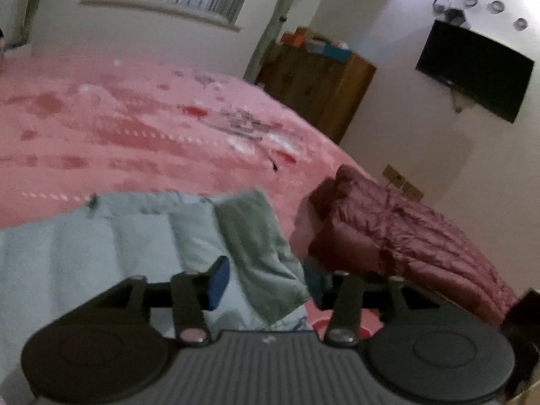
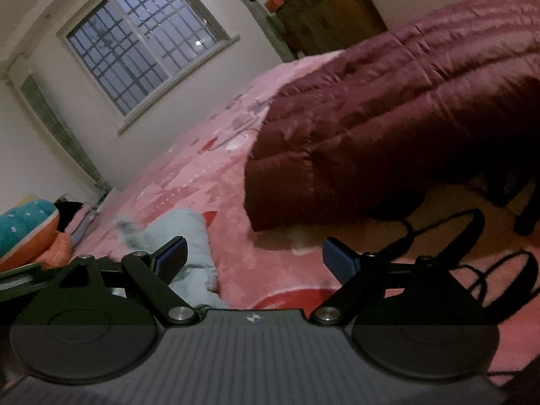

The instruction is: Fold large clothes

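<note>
Figure: two hand-held claws over a bed (image 1: 101, 141) covered in a pink patterned blanket, with two garments near its near edge.

Risks. The left claw (image 1: 266, 287) stands wide, and a grey-green cuff or hem (image 1: 260, 246) of the pale blue jacket (image 1: 84, 253) lies in the gap between its fingers. Only the left blue pad (image 1: 217, 281) shows clearly; the right one is hidden behind the cloth, so whether the fabric is touched cannot be told. If the claw closes here it will likely take only this thin outer layer, and the padded body would then drag or bunch instead of folding flat. The left view is blurred, so the fabric edge is hard to place, which makes a missed or shallow pinch more likely. The maroon quilted coat (image 2: 388, 111) hangs partly over the bed's right edge and may slide off if tugged. Black cables (image 2: 472, 253) lie on the floor below that edge, close to the right claw (image 2: 253, 258), and could snag it.

Positions. The right claw is also wide apart and holds nothing; between its fingers lies bare blanket. The jacket lies along the near edge of the bed, directly under and ahead of the left claw, and just beside the right claw's left finger (image 2: 172, 256). The coat lies toward the bed's right edge, ahead and to the right of both claws, apart from each.
</note>
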### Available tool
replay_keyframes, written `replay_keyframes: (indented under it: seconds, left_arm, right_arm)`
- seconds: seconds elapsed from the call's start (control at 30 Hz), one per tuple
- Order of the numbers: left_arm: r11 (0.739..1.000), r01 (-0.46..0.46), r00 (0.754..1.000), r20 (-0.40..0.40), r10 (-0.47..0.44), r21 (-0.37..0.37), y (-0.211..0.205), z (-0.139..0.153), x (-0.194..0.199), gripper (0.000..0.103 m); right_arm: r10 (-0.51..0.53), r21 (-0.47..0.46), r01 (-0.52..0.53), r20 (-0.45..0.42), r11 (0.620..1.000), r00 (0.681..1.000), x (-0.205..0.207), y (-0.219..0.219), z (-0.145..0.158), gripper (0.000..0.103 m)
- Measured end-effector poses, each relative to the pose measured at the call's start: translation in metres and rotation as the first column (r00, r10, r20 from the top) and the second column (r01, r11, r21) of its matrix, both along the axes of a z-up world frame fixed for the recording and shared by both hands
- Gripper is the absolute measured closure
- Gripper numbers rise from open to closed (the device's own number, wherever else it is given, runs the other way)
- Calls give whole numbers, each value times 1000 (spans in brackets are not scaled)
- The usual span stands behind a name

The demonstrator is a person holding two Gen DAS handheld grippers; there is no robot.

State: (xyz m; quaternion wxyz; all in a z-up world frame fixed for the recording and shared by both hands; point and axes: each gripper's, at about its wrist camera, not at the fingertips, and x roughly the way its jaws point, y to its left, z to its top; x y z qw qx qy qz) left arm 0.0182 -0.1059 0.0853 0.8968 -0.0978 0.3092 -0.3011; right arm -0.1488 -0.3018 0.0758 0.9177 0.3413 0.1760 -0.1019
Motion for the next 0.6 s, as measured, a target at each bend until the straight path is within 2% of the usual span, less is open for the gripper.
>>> replay_keyframes:
  seconds: [0.07, 0.1, 0.17, 0.23, 0.37, 0.43, 0.5, 0.6]
  left_arm:
    - [1000, -20, 1000, 20, 20, -4, 20, 8, -12, 42]
    - [999, -37, 999, 33, 36, 1, 33, 11, -19, 42]
    - [996, -77, 995, 63, 75, 40, 53, 14, -31, 42]
    - [982, -150, 986, 93, 140, 114, 77, 10, -43, 42]
    - [943, -270, 962, 86, 258, 194, 119, -7, -49, 46]
    - [921, -337, 941, 60, 332, 197, 139, -17, -46, 53]
    - [910, -370, 929, 48, 367, 189, 149, -24, -43, 58]
    - [894, -397, 918, 81, 389, 209, 149, -33, -37, 59]
  right_arm:
    - [8, -19, -8, 17, 1000, 1000, 1, 4, 4, 0]
    - [14, -32, -14, 21, 999, 1000, 2, 8, 6, 0]
    - [30, -47, -29, 27, 998, 999, 4, 13, 8, 0]
    - [64, -74, -61, 38, 995, 997, 8, 23, 12, 0]
    - [146, -175, -137, 42, 975, 988, 21, 51, 20, 0]
    - [189, -225, -175, 42, 958, 981, 30, 65, 24, 0]
    - [232, -269, -213, 40, 939, 972, 40, 80, 26, 0]
    - [298, -311, -271, 43, 911, 954, 57, 99, 28, 0]
